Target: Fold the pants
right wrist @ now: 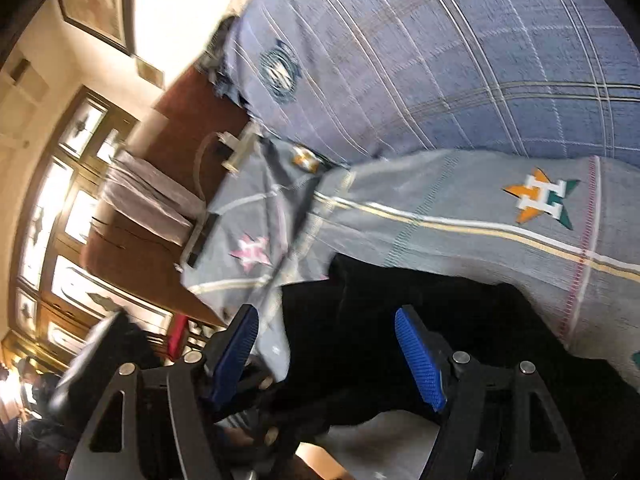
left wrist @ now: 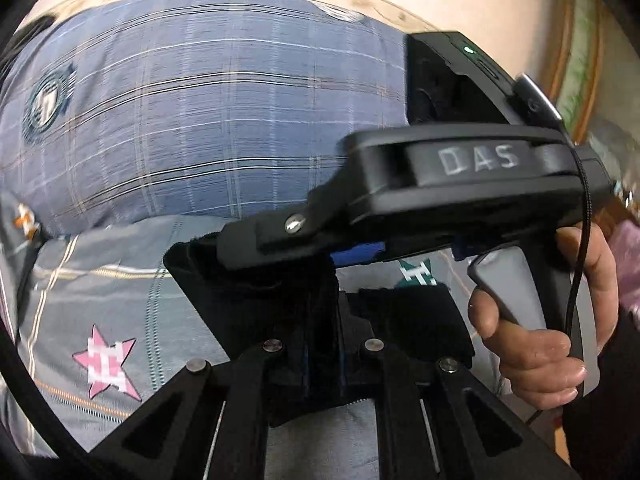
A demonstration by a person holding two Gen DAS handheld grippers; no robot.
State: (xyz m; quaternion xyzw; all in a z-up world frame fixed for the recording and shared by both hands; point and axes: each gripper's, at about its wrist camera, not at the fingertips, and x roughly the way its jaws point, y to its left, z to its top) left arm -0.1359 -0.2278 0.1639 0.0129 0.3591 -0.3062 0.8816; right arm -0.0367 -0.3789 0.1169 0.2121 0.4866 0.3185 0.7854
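The bed [left wrist: 192, 92], under a blue plaid cover and a grey sheet [right wrist: 460, 208] with star patches, fills most of what I see. The black pants [right wrist: 460, 320] lie bunched on that grey sheet near the bed's side edge. My left gripper [left wrist: 320, 320] has its jaws pinched together on a fold of the black cloth, which drapes around them, while my right gripper [right wrist: 336, 356] stands with its blue pads [right wrist: 420, 360] well apart, the cloth lying between them without being pressed.
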